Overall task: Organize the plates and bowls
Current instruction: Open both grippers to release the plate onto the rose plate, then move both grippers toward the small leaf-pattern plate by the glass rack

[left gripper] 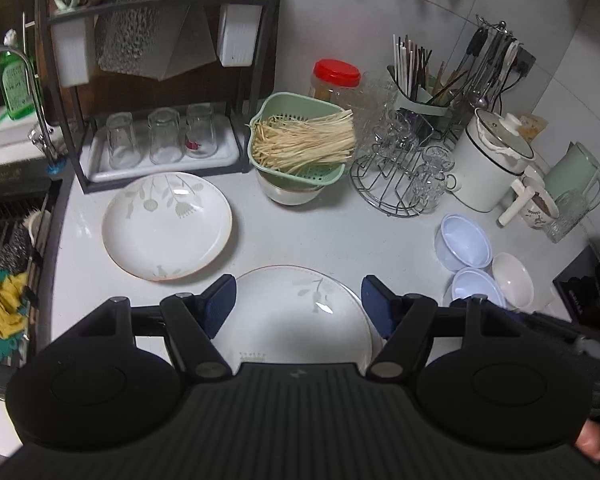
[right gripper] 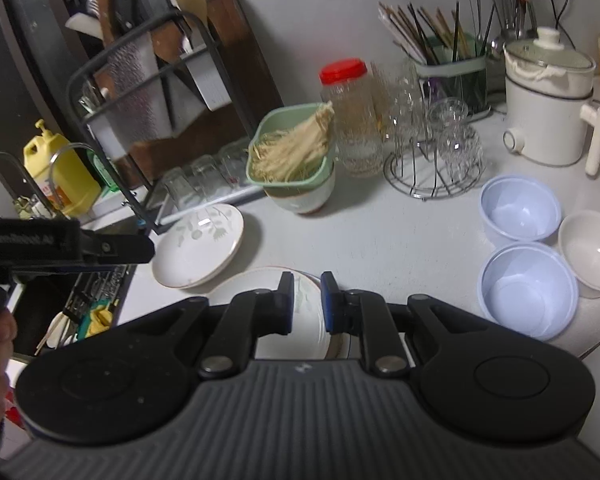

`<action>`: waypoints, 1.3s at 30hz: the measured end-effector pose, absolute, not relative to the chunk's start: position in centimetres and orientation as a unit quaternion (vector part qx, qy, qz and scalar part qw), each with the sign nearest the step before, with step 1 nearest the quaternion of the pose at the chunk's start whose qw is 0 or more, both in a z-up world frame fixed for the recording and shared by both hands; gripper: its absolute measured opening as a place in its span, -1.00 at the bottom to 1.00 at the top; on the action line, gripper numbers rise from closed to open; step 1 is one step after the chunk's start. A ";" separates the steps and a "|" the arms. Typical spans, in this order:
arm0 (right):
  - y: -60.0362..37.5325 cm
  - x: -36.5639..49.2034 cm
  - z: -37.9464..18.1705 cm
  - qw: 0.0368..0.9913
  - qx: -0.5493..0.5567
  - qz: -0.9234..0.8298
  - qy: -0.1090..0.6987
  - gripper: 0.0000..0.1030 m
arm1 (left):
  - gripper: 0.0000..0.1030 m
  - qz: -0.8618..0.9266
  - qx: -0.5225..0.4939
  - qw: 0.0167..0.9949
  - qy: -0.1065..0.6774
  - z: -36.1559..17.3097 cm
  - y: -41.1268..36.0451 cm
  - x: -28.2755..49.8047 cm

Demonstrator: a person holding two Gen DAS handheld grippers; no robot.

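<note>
Two white leaf-patterned plates lie on the pale counter. The near plate (left gripper: 296, 312) sits directly below my left gripper (left gripper: 298, 304), which hangs above it open with nothing between its blue pads. The far plate (left gripper: 166, 226) lies to the left, in front of the rack. Two pale blue bowls (left gripper: 462, 240) (left gripper: 476, 288) and a white bowl (left gripper: 514, 280) stand at the right. In the right wrist view my right gripper (right gripper: 307, 300) hovers shut and holding nothing over the near plate (right gripper: 296, 340), with the blue bowls (right gripper: 520, 210) (right gripper: 528, 292) to its right.
A black dish rack (left gripper: 160, 140) holds upturned glasses at the back. A green colander (left gripper: 300, 140) of pale strands rests on a bowl (left gripper: 292, 194). A wire glass stand (left gripper: 400, 176), white pot (left gripper: 492, 160) and utensil holder (left gripper: 420, 92) crowd the right. The sink (left gripper: 12, 220) lies left.
</note>
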State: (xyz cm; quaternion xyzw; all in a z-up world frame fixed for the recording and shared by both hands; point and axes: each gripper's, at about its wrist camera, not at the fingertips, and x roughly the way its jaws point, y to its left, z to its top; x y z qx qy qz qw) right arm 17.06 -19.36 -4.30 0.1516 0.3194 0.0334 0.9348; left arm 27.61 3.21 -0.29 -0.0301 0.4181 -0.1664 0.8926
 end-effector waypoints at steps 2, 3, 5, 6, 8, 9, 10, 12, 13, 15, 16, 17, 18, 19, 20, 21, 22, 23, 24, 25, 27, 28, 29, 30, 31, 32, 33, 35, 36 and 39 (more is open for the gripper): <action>-19.1 16.3 -3.7 0.938 0.147 0.036 0.311 -0.67 | 0.43 -0.163 -0.033 0.895 0.415 -0.1 3.5 26.8; -19.0 15.9 -3.4 0.940 0.144 0.038 0.307 -0.67 | 0.43 -0.161 -0.036 0.895 0.414 0.0 3.7 26.4; -18.7 15.2 -3.0 0.944 0.134 0.040 0.301 -0.67 | 0.43 -0.156 -0.040 0.896 0.414 0.2 3.9 25.6; -18.6 14.8 -2.8 0.945 0.129 0.040 0.298 -0.67 | 0.43 -0.151 -0.041 0.897 0.413 0.3 4.1 25.1; -18.6 14.1 -2.6 0.946 0.128 0.045 0.293 -0.67 | 0.44 -0.142 -0.042 0.900 0.410 0.6 4.4 24.3; -18.6 13.7 -2.5 0.947 0.128 0.048 0.291 -0.67 | 0.44 -0.138 -0.043 0.901 0.409 0.6 4.5 23.9; -18.5 13.4 -2.5 0.947 0.127 0.051 0.289 -0.66 | 0.44 -0.136 -0.044 0.902 0.409 0.7 4.5 23.5; -18.4 12.8 -2.4 0.948 0.125 0.058 0.286 -0.66 | 0.44 -0.136 -0.037 0.900 0.413 0.6 4.5 22.7; -18.4 12.4 -2.3 0.948 0.125 0.061 0.285 -0.66 | 0.44 -0.133 -0.029 0.900 0.415 0.6 4.5 22.3; -18.4 11.8 -1.9 0.948 0.125 0.068 0.283 -0.65 | 0.44 -0.125 -0.022 0.900 0.416 0.9 4.7 21.4; -18.4 11.5 -1.7 0.949 0.124 0.075 0.280 -0.65 | 0.44 -0.121 -0.022 0.900 0.419 1.0 4.9 21.1; -18.4 11.1 -1.5 0.950 0.119 0.079 0.278 -0.65 | 0.44 -0.118 -0.023 0.899 0.420 1.1 5.0 20.6; -18.3 10.7 -1.4 0.951 0.115 0.082 0.277 -0.65 | 0.44 -0.115 -0.023 0.899 0.421 1.2 5.1 20.1; -18.3 10.4 -1.3 0.951 0.111 0.086 0.275 -0.65 | 0.44 -0.111 -0.022 0.900 0.421 1.2 5.1 19.7; -18.4 10.2 -1.2 0.951 0.111 0.091 0.275 -0.65 | 0.44 -0.107 -0.022 0.900 0.422 1.3 5.1 19.2; -18.5 10.0 -1.2 0.950 0.111 0.094 0.275 -0.65 | 0.44 -0.103 -0.024 0.900 0.423 1.2 5.0 18.7; -18.5 9.8 -1.2 0.951 0.109 0.096 0.274 -0.65 | 0.44 -0.102 -0.027 0.900 0.423 1.2 5.0 18.3; -18.5 9.6 -1.2 0.951 0.105 0.098 0.275 -0.65 | 0.44 -0.099 -0.030 0.900 0.424 1.2 4.9 17.9; -18.5 9.4 -1.2 0.951 0.102 0.100 0.275 -0.65 | 0.44 -0.095 -0.032 0.900 0.425 1.1 4.8 17.5; -18.4 9.2 -1.1 0.950 0.100 0.103 0.276 -0.65 | 0.44 -0.093 -0.035 0.900 0.425 1.1 4.8 17.1; -18.5 8.8 -1.1 0.950 0.096 0.108 0.278 -0.64 | 0.44 -0.088 -0.032 0.899 0.428 0.9 4.7 16.6; -18.5 8.6 -1.1 0.950 0.092 0.108 0.279 -0.64 | 0.44 -0.081 -0.032 0.900 0.427 0.8 4.8 16.1; -18.6 8.4 -1.0 0.950 0.089 0.107 0.279 -0.64 | 0.44 -0.075 -0.035 0.900 0.427 0.8 5.1 15.8; -18.7 8.2 -0.9 0.950 0.086 0.108 0.280 -0.64 | 0.44 -0.072 -0.040 0.900 0.429 0.8 5.5 15.6; -18.8 8.1 -0.9 0.950 0.083 0.109 0.281 -0.63 | 0.44 -0.067 -0.044 0.899 0.431 0.7 5.8 15.5; -18.8 8.0 -0.9 0.950 0.081 0.108 0.282 -0.63 | 0.44 -0.063 -0.047 0.898 0.433 0.6 6.0 15.3; -18.8 7.9 -1.0 0.949 0.080 0.108 0.284 -0.63 | 0.44 -0.060 -0.050 0.898 0.434 0.5 6.3 15.2; -18.7 7.8 -1.1 0.948 0.074 0.110 0.288 -0.63 | 0.44 -0.056 -0.053 0.897 0.435 0.3 6.5 15.0; -18.6 7.8 -1.2 0.948 0.072 0.110 0.290 -0.60 | 0.44 -0.055 -0.055 0.897 0.436 0.2 6.5 15.0; -18.5 7.9 -1.4 0.947 0.076 0.105 0.293 0.22 | 0.58 -0.049 -0.058 0.897 0.435 -0.1 6.6 15.4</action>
